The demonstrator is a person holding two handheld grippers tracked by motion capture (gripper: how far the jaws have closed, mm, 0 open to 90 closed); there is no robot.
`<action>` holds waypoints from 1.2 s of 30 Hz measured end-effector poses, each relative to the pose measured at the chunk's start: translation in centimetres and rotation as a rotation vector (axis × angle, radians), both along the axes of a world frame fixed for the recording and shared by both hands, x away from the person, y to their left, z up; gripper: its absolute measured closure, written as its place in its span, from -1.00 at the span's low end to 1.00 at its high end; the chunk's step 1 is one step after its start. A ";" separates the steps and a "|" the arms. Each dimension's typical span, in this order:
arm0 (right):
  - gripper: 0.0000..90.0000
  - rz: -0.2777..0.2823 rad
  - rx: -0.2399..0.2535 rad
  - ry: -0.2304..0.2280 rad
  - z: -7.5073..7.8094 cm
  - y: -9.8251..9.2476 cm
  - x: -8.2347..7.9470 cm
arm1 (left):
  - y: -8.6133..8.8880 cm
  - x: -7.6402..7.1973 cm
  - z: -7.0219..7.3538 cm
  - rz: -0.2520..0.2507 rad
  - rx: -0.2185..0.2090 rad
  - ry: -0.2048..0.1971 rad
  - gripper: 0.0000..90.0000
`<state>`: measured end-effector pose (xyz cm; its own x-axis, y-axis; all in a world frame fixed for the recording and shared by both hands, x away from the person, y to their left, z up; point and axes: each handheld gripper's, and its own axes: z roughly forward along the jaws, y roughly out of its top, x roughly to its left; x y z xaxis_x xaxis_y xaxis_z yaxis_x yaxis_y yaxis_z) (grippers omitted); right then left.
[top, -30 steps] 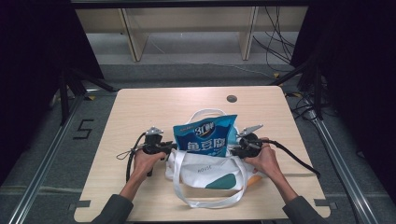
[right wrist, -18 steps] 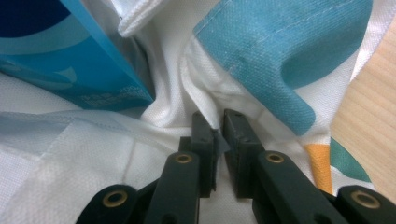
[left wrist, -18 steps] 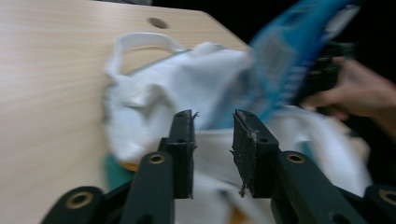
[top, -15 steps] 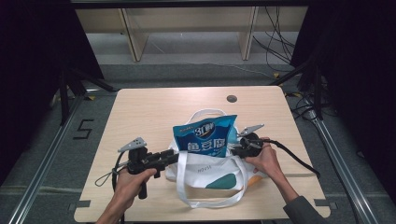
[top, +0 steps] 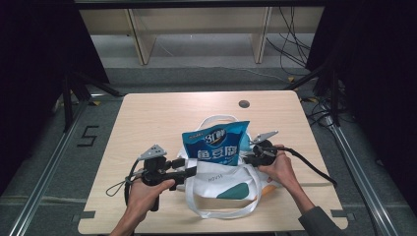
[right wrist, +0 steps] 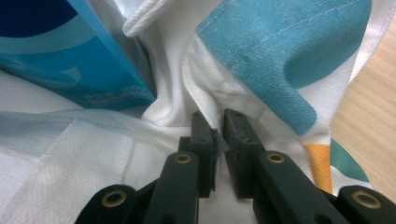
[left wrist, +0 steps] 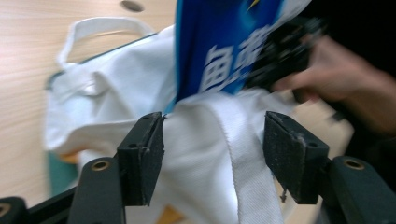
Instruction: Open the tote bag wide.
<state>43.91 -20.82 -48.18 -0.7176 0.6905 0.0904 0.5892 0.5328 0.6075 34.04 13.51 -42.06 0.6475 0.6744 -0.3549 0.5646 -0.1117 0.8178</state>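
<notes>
My left hand-held gripper [top: 189,171] sat at the near left of the counter [top: 147,118], pointing right toward the white tote bag [top: 221,184]. Its jaws had just been opening, and in the left gripper view they stood well apart, with the bag's cloth and one of its white straps [left wrist: 247,168] lying in the gap but neither pad pressing on it. So that one had hold of nothing.

The bag lay flat on the near middle of the counter, its mouth facing the far side, one handle [top: 216,119] looped out beyond it on the wood and another strap curling off the near edge of the bag toward me. It carried teal and orange patches on its front. Out of the mouth stood the blue packet [top: 216,145] with white lettering, upright and leaning slightly, its lower end tucked down into the cloth.

My right hand-held gripper [top: 248,158] was at the right side of the bag's mouth, just beside the packet. In the right gripper view its jaws were nearly closed, pinching a thin fold of the white cloth [right wrist: 217,135] at the rim, with the blue packet [right wrist: 70,56] just to the left of the pinch and the teal patch [right wrist: 289,51] to the right. My right hand [top: 280,167] rested on the counter behind it, the cable trailing off to the right.

A small dark round hole [top: 244,103] showed in the wood at the far side, well apart from the bag.
</notes>
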 end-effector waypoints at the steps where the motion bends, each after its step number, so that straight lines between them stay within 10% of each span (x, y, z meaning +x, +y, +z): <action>1: 0.84 0.005 -0.003 -0.005 0.0 0.0 0.0 | -0.2 0.0 -0.2 -0.004 0.022 -0.008 -0.11; 7: 0.84 0.004 -0.012 -0.017 -0.1 0.0 0.0 | -0.3 -0.4 -1.6 -0.047 0.207 -0.139 0.79; 11: 0.82 0.001 -0.041 -0.035 -0.2 0.1 0.0 | 0.7 -0.2 -5.1 -0.091 0.310 -0.088 0.94; 13: 0.81 0.007 -0.042 0.001 0.1 0.4 -0.3 | 0.4 0.3 -8.8 -0.088 0.343 0.002 0.95; 36: 0.81 -0.024 0.013 -0.033 -0.2 0.1 2.7 | 1.0 4.2 -8.9 -0.042 0.258 0.020 0.88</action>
<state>46.65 -20.68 -48.40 -0.7038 0.7064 0.0760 0.5813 0.5111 0.6331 38.19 14.49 -50.93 0.6712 0.7171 -0.1878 0.5710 -0.3387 0.7478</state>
